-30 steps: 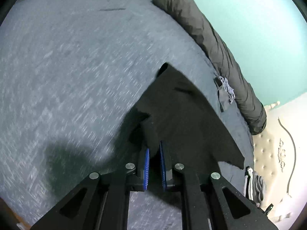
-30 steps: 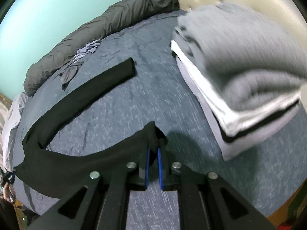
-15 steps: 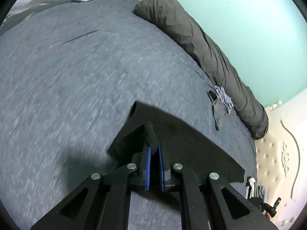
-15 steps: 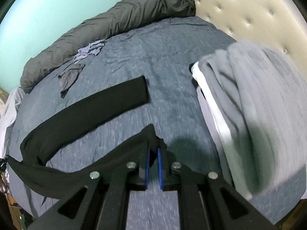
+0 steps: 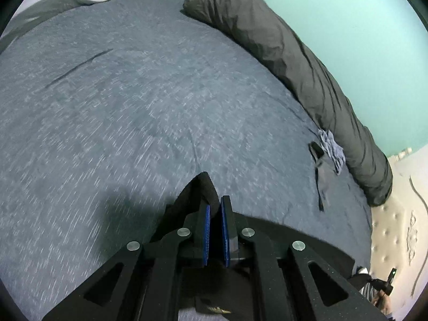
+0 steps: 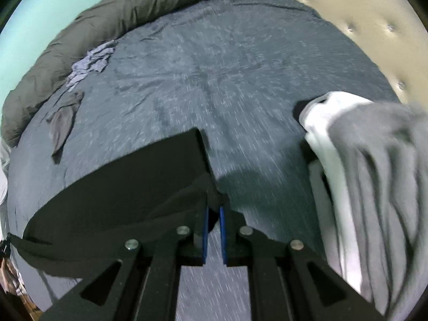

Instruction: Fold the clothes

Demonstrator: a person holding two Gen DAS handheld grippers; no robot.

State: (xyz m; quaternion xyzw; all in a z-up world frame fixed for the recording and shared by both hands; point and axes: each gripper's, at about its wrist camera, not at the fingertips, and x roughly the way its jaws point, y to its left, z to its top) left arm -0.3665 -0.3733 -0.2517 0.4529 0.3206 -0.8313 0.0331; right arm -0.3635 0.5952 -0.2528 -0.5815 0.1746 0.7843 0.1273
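A long black garment (image 6: pixel 120 192) stretches over the blue-grey bed. My right gripper (image 6: pixel 213 208) is shut on one end of it, with the cloth bunched between the blue pads and a flat black band beside it at the left. My left gripper (image 5: pixel 215 206) is shut on another corner of the black garment (image 5: pixel 200 190), which peaks above the pads; the rest hangs hidden under the gripper body.
A stack of folded grey and white clothes (image 6: pixel 374 187) lies at the right. A rolled dark duvet (image 5: pixel 307 75) runs along the turquoise wall. Small grey garments (image 6: pixel 64 123) and a light blue one (image 6: pixel 91 61) lie near it. A tufted headboard (image 6: pixel 361 13) stands behind.
Both grippers have moved forward over the bed, dragging the black garment. In the left view the cloth has slid out of sight under the gripper. The folded stack has shifted right in the right view.
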